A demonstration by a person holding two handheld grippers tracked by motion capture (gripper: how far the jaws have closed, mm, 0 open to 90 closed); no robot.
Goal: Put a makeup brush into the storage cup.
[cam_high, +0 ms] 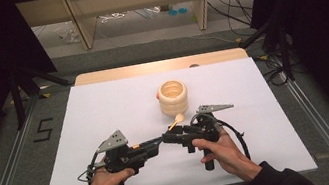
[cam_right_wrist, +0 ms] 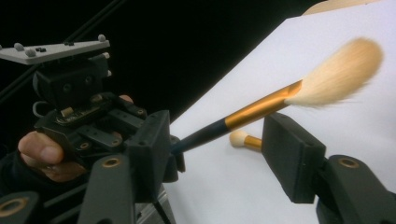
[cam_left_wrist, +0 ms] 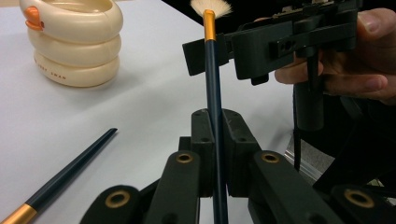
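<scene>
A makeup brush (cam_left_wrist: 212, 70) with a dark blue handle, gold ferrule and pale bristles is held by its handle in my left gripper (cam_left_wrist: 217, 126), which is shut on it. In the high view the brush (cam_high: 177, 119) slants up toward a cream ringed cup (cam_high: 172, 97). My right gripper (cam_right_wrist: 219, 140) faces the left one and stands open, its jaws either side of the brush (cam_right_wrist: 261, 107) near the ferrule without touching it. A second brush (cam_left_wrist: 70, 172) lies flat on the white table sheet (cam_high: 104, 107); its pale tip (cam_right_wrist: 239, 138) shows behind the held one.
The cream cup (cam_left_wrist: 74, 42) has an orange knob on its side and stands mid-table, just beyond the grippers. Both hands hold the grippers close together near the front of the sheet. Black curtains and frame legs flank the table.
</scene>
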